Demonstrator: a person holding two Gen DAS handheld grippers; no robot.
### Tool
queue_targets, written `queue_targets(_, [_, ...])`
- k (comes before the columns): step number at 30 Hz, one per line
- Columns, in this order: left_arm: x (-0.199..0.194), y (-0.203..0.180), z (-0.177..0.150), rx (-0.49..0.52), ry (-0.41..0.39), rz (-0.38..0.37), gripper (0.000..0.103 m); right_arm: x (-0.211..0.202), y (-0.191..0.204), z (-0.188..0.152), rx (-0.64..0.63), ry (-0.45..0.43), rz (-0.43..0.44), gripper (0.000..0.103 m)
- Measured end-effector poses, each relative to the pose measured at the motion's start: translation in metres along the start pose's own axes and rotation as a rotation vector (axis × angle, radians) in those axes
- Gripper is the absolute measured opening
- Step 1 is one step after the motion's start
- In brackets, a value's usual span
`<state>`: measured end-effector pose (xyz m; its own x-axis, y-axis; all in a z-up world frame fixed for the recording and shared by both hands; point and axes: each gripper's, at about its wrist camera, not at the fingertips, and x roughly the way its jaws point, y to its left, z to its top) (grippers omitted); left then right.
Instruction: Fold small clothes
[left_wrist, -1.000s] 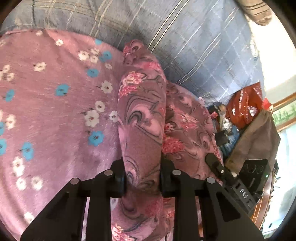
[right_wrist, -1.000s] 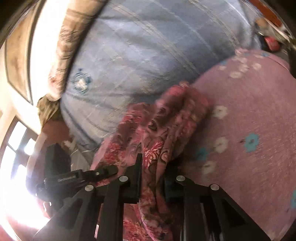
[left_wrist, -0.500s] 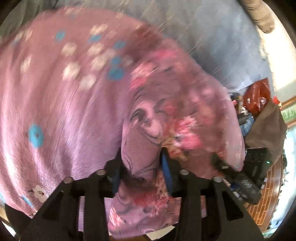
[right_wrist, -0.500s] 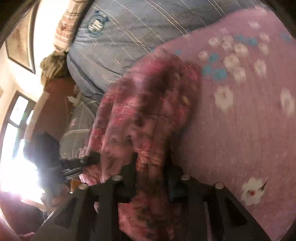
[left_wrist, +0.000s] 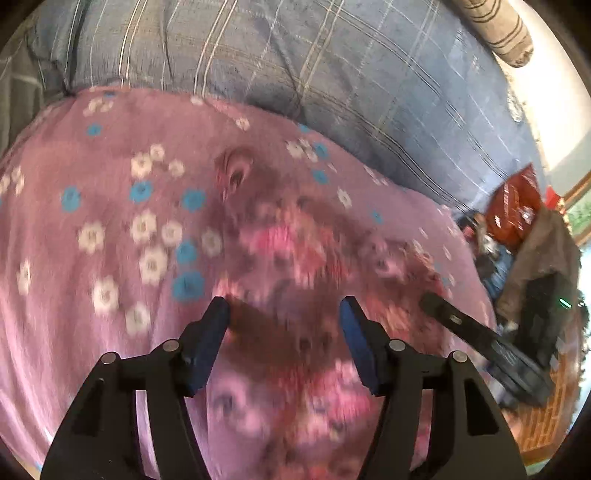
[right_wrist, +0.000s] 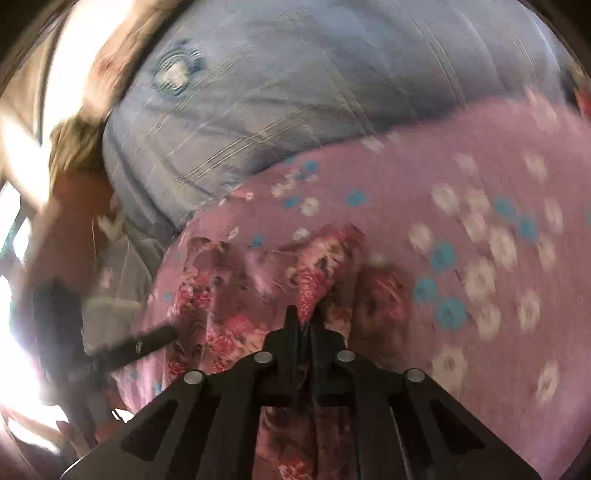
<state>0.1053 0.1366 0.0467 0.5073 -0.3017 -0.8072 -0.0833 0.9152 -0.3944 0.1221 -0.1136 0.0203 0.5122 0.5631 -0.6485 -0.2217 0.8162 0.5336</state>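
Left wrist view: left claw (left_wrist: 284, 314) stands apart, its jaws having just been opening. The flowered garment (left_wrist: 295, 258) lies below and between the pads, neither pad pressing it, spreading ahead of the claw on the pink flowered sheet (left_wrist: 110, 240). The picture is blurred. Risk: if the released edge slumps or drags with the claw, the fold would likely come undone. The right claw's dark finger (left_wrist: 454, 317) enters from the right of the claw. Count: one garment, one sheet, one blue checked quilt (left_wrist: 332, 74) beyond, one striped cushion (left_wrist: 495, 33) at far upper right.

Right wrist view: right claw (right_wrist: 301, 321) is together, having just been closing, with a thin ridge of the garment (right_wrist: 317, 273) rising from the tips; whether cloth is truly pinched cannot be told. Risk: one side let go while the other pulls would probably skew the garment. Left claw's finger (right_wrist: 147, 341) lies to the left. Count: one garment, one sheet (right_wrist: 480, 221), one quilt (right_wrist: 295, 92).
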Motion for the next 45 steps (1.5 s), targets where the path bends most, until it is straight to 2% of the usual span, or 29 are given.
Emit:
queue_targets(2, [0.012,0.001,0.006,0.02,-0.032,0.062,0.061,-0.012,0.011,0.002,-0.091,-0.079,0.018,0.005])
queue_targets(3, [0.023,0.002,0.007,0.028,-0.021,0.092,0.062,-0.011,0.007,0.002,-0.102,-0.093,-0.015,0.005])
queue_targets(4, [0.036,0.009,0.007,0.027,0.011,0.106,0.063,-0.003,-0.001,0.002,-0.088,-0.07,-0.057,0.005])
queue_targets(5, [0.052,0.015,0.007,0.008,0.055,0.093,0.064,0.015,-0.015,0.0,-0.051,-0.002,-0.101,0.005])
queue_targets(6, [0.055,0.017,0.008,0.0,0.045,0.083,0.066,0.032,-0.032,-0.003,-0.004,0.07,-0.132,0.003])
queue_targets(8, [0.048,0.01,0.012,0.052,0.046,0.109,0.066,0.024,-0.044,-0.004,0.053,0.044,-0.052,0.005])
queue_targets(10, [0.033,0.006,0.012,0.094,0.036,0.116,0.064,0.003,-0.038,0.0,0.045,0.034,-0.071,0.016])
queue_targets(11, [0.018,0.005,0.009,0.111,0.016,0.111,0.064,-0.01,-0.033,-0.002,0.028,0.015,-0.057,0.016])
queue_targets(14, [-0.019,-0.002,-0.014,0.193,-0.033,0.089,0.065,-0.042,-0.009,-0.015,-0.07,-0.009,0.086,0.019])
queue_targets(16, [-0.026,-0.004,-0.037,0.225,-0.028,0.094,0.068,-0.052,0.001,-0.034,-0.145,-0.008,0.119,0.034])
queue_targets(17, [-0.021,-0.003,-0.048,0.229,-0.006,0.099,0.068,-0.046,0.004,-0.047,-0.185,0.015,0.088,0.04])
queue_targets(18, [-0.009,-0.003,-0.055,0.229,0.025,0.106,0.069,-0.037,0.004,-0.056,-0.208,0.048,0.036,0.038])
queue_targets(19, [0.007,0.002,-0.063,0.22,0.074,0.12,0.072,-0.015,0.0,-0.07,-0.227,0.124,-0.065,0.038])
queue_targets(20, [0.014,0.007,-0.066,0.193,0.082,0.114,0.073,-0.012,-0.004,-0.076,-0.216,0.105,-0.061,0.038])
queue_targets(21, [0.012,0.012,-0.066,0.158,0.058,0.094,0.075,-0.018,-0.005,-0.078,-0.2,0.063,-0.053,0.039])
queue_targets(23, [0.004,0.014,-0.063,0.132,0.066,0.099,0.074,-0.027,0.001,-0.077,-0.188,0.074,-0.097,0.039])
queue_targets(25, [-0.013,0.013,-0.065,0.15,0.045,0.124,0.074,-0.045,0.006,-0.08,-0.216,0.061,-0.14,0.042])
queue_targets(27, [-0.031,0.009,-0.077,0.217,0.006,0.151,0.074,-0.061,0.012,-0.093,-0.292,0.079,-0.154,0.05])
queue_targets(28, [-0.037,0.007,-0.085,0.242,-0.002,0.164,0.075,-0.066,0.011,-0.102,-0.321,0.101,-0.156,0.054])
queue_targets(29, [-0.034,0.007,-0.093,0.257,0.004,0.171,0.076,-0.065,0.004,-0.108,-0.338,0.115,-0.174,0.066])
queue_targets(30, [-0.028,0.008,-0.103,0.262,0.023,0.176,0.08,-0.061,0.001,-0.117,-0.35,0.129,-0.215,0.082])
queue_targets(32, [-0.011,0.014,-0.115,0.245,0.059,0.182,0.086,-0.045,-0.012,-0.132,-0.312,0.17,-0.29,0.098])
queue_targets(33, [-0.006,0.018,-0.122,0.219,0.06,0.182,0.094,-0.049,-0.011,-0.136,-0.316,0.126,-0.294,0.101])
queue_targets(34, [-0.005,0.022,-0.123,0.187,0.046,0.192,0.1,-0.049,-0.009,-0.139,-0.318,0.108,-0.319,0.103])
queue_targets(37, [-0.004,0.026,-0.121,0.166,0.049,0.186,0.102,-0.048,-0.007,-0.144,-0.289,0.07,-0.376,0.103])
queue_targets(41, [-0.003,0.026,-0.12,0.17,0.045,0.191,0.103,-0.049,-0.008,-0.148,-0.265,0.022,-0.382,0.103])
queue_targets(45, [-0.004,0.028,-0.126,0.168,0.035,0.185,0.103,-0.052,-0.005,-0.151,-0.248,0.015,-0.387,0.103])
